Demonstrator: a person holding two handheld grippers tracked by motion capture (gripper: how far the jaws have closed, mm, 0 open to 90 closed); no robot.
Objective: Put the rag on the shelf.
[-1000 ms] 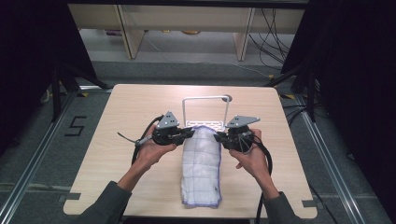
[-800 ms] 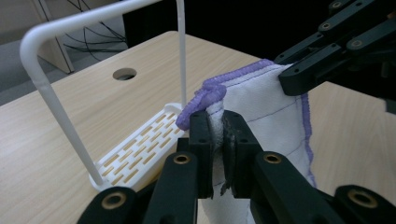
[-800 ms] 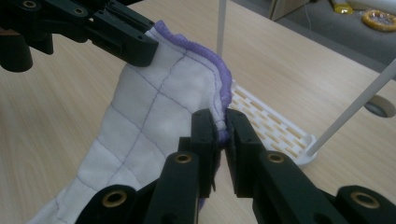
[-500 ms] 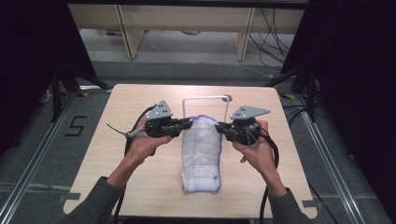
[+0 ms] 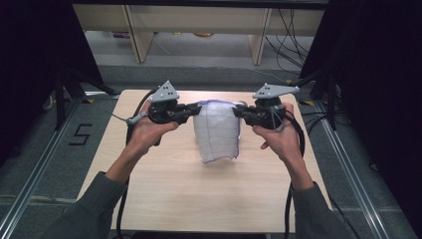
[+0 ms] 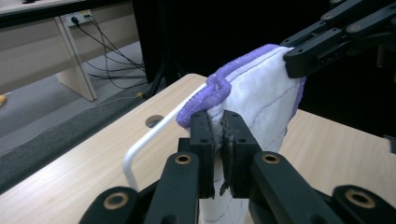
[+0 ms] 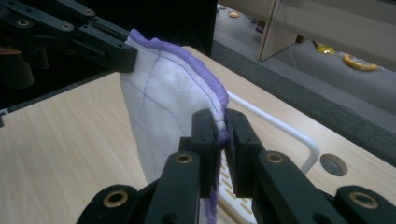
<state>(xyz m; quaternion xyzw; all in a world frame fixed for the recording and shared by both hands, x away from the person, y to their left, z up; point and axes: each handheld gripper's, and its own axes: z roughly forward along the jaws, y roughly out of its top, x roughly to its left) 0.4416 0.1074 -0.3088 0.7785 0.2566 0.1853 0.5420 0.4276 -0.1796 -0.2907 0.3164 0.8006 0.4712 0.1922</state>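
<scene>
A: Start wide. What have you got around you?

B: You're at a pale wooden table (image 5: 164,199) in a dim room, black curtains on both sides, grey floor past the far edge, with wooden furniture legs and loose cables back there. A white metal rack (image 6: 154,135) stands at the far side of the table, its rail just behind the cloth.

A: And the cloth itself?

B: You have the white towel with purple edging (image 5: 216,132) clear of the table, hanging between your two grippers by its top edge. Your left gripper (image 5: 191,110) has its jaws pinched tight on one top corner; your right gripper (image 5: 240,111) is clamped the same way on the other. The lower hem dangles free above the wood.

A: So how far along are you?

B: I'd judge the pick-up is done: both corners secured, towel spread and lifted. What's left, by the look of it, is carrying it over the rail, draping it and letting go. None of it rests on the rack yet.
</scene>
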